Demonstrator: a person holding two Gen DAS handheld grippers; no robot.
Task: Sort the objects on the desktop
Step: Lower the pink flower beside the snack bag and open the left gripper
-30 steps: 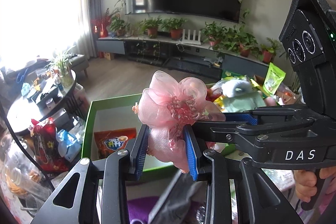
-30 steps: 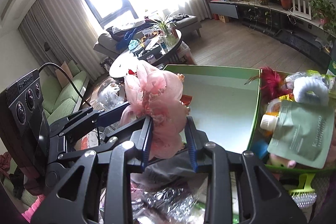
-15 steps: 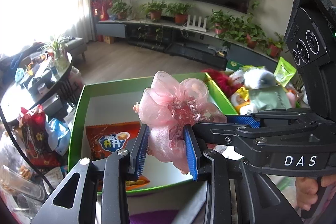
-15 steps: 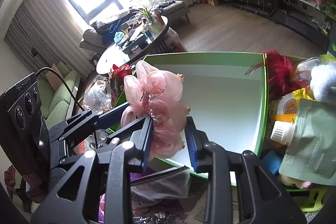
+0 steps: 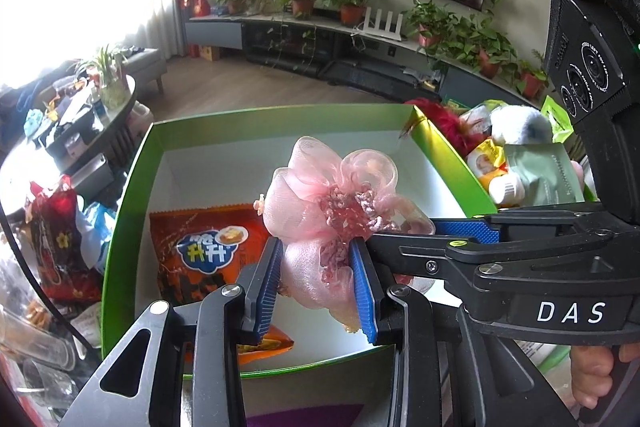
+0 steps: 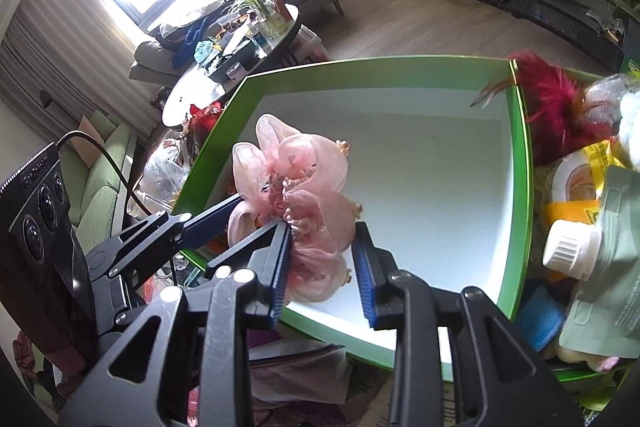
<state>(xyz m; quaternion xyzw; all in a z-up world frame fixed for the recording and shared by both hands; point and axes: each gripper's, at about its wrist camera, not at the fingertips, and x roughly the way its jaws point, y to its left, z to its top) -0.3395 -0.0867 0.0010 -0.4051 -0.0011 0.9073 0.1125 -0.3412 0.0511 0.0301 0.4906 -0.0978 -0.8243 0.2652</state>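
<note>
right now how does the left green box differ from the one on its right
The left green box is nearly bare, holding just an orange snack packet; the right green box is heaped with items, among them a red feathery item and a grey-green pouch. Both have green walls and sit side by side.

The black body of the right claw (image 5: 436, 239) has big white letters "DAS" on it. The orange snack bag (image 5: 200, 251) in the green box (image 5: 132, 195) has blue and white Chinese signs, too small to read.
</note>
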